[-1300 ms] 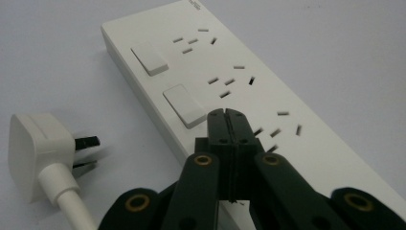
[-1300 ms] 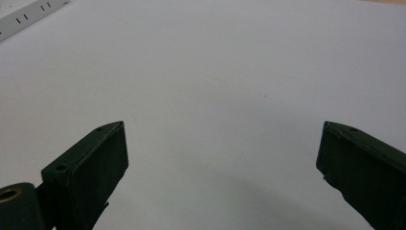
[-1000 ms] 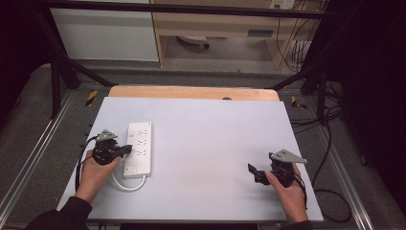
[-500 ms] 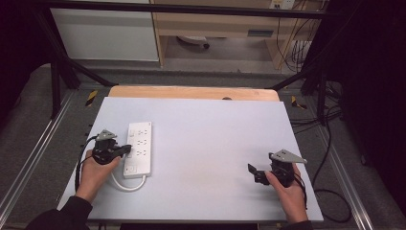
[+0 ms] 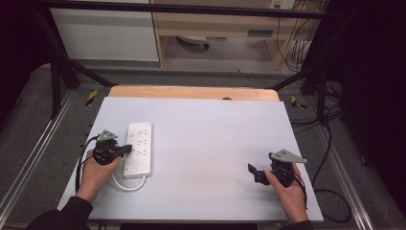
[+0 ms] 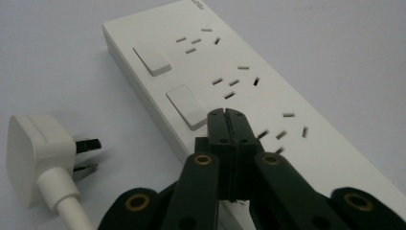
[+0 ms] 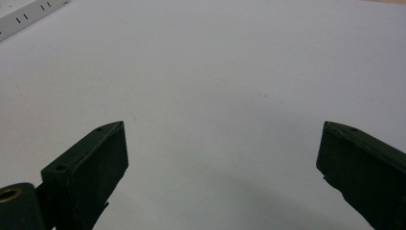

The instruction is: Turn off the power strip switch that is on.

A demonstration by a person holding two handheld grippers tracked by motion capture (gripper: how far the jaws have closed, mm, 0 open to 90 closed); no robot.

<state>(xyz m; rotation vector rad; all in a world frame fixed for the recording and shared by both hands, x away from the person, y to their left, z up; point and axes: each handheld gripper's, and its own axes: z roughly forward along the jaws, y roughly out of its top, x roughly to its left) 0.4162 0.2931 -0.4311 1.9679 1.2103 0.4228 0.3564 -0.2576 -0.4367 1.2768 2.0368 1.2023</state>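
- Left gripper (image 6: 227,115), jaws clenched on nothing, tips at a switch (image 6: 187,106) of the power strip (image 5: 138,147).
- Plug (image 6: 36,158) lies just beside the strip.
- Right gripper (image 5: 253,172) released, well apart over bare table (image 5: 210,129).

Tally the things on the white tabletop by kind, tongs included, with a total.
Power strip: 1
White plug on its cord: 1
Rocker switches in the left gripper view: 2
Tongs: 2, left tongs shut over the strip, right tongs open
Total: 6
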